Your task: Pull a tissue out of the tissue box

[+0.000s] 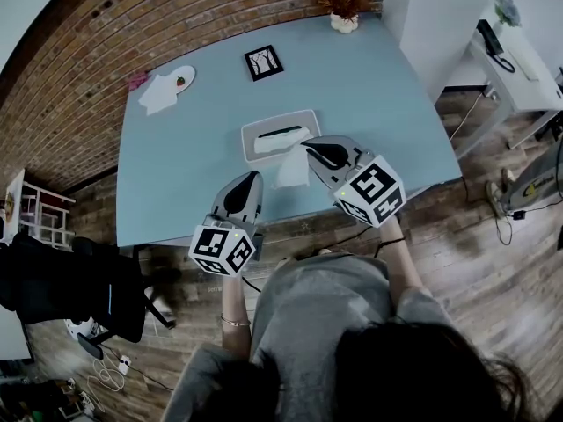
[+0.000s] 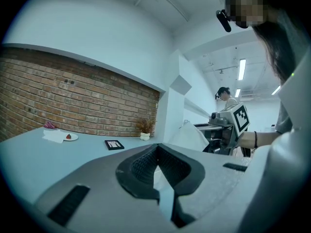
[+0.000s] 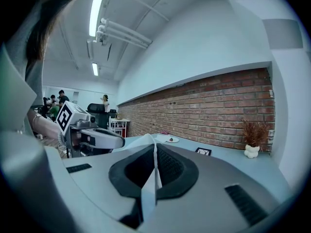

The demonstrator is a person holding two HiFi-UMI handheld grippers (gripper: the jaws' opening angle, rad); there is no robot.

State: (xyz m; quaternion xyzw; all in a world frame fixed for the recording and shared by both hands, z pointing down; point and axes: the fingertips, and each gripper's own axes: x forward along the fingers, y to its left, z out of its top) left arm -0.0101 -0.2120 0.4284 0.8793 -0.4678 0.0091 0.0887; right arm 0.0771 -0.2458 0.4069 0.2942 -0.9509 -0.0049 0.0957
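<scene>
Left gripper jaws clenched, right gripper jaws pinching draped white tissue, beside tissue box

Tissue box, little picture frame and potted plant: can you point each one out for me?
tissue box (image 1: 252,141): head view, the left rim of its top.
picture frame (image 1: 263,62): head view, the middle of the framed picture.
potted plant (image 1: 344,23): head view, its white pot.

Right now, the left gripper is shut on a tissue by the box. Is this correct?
No. It is the right gripper that is shut on the tissue by the box; the right gripper view shows the sheet pinched between its jaws. The left gripper holds nothing.
</scene>
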